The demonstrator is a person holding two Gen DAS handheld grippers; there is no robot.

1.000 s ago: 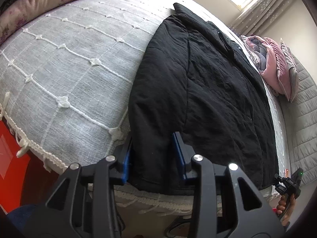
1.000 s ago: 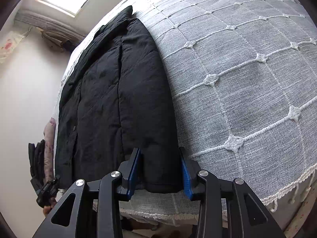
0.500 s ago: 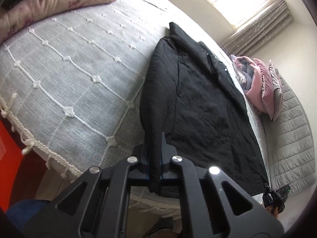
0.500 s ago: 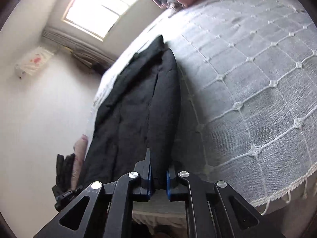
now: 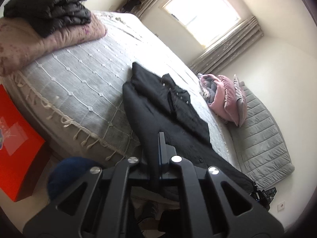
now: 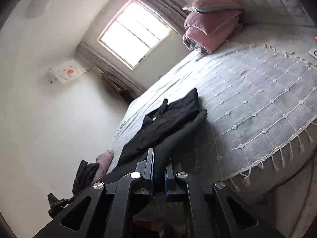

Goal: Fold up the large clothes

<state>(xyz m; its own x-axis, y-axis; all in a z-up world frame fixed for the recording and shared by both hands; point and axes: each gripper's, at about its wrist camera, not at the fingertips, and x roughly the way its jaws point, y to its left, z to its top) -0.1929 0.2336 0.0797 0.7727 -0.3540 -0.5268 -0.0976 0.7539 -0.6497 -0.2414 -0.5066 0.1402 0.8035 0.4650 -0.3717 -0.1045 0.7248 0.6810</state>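
Observation:
A large black quilted coat (image 5: 174, 109) lies lengthwise on the grey bedspread (image 5: 83, 87), its near hem lifted off the bed. My left gripper (image 5: 157, 158) is shut on one bottom corner of the hem, and the cloth runs taut from the pads up to the coat. In the right wrist view the same black coat (image 6: 174, 111) stretches away, and my right gripper (image 6: 159, 170) is shut on its other bottom corner. Each gripper shows small at the edge of the other's view: the right gripper (image 5: 263, 194) and the left gripper (image 6: 57, 202).
A folded black jacket (image 5: 49, 10) rests on a pink floral duvet (image 5: 39, 39) at the bed's left end. Pink pillows (image 5: 223, 97) and a grey padded headboard (image 5: 263, 138) are at the other end. A red box (image 5: 15, 154) stands on the floor beside the bed.
Both grippers closed on the coat's hem corners, then rose and pulled back from the bed. The hem lifted, and the coat's lower part now hangs taut between grippers and bed.

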